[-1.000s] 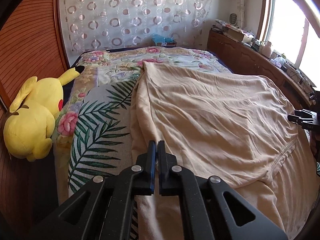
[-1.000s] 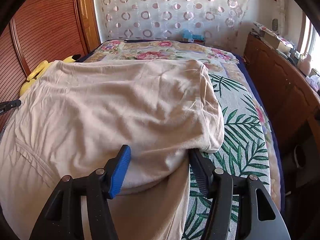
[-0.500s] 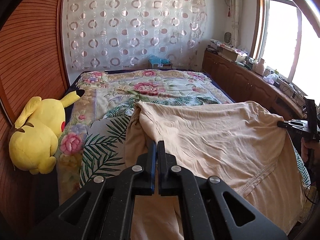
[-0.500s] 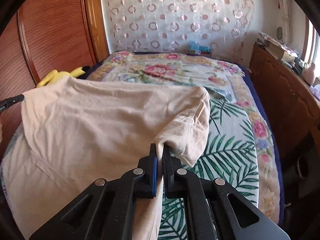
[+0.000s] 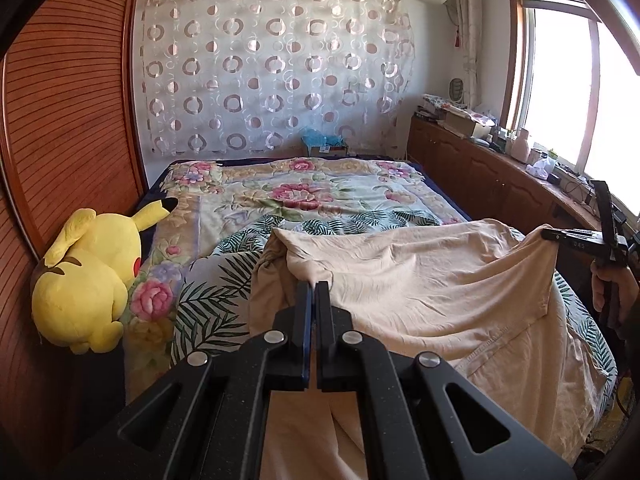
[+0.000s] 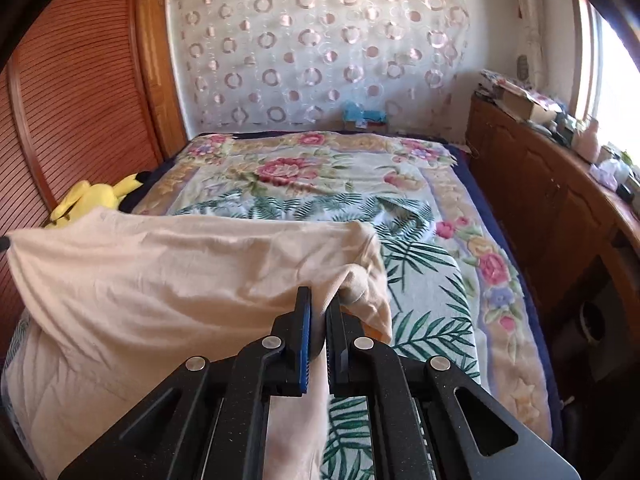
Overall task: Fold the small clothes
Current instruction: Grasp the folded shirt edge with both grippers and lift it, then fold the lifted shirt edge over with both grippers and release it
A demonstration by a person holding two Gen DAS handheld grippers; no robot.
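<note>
Garment (image 5: 420, 280) has lifted higher; both grippers (image 5: 313, 286) (image 6: 319, 300) pinch it above the bed (image 6: 440, 240).

Black matte hand-held gripper (image 5: 313, 286) frames, silver round screws, blue inner pad on one finger (image 6: 305, 320); bare skin on hand (image 5: 608, 284).

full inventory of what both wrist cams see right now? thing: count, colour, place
garment: 1, beige, on the bed's near half, two corners lifted
bedspread: 1, floral and palm-leaf print, covers the bed
plush toy: 1, yellow, bed's left edge by the wooden panel
curtain: 1, sheer with circle pattern, far wall
blue item: 1, at the head of the bed, too small to identify
cabinet: 1, brown wood, right of bed, clutter on top
window: 1, bright, right wall
left tool: 1, black, shut on a garment corner
right tool: 1, black, shut on the other corner
</note>
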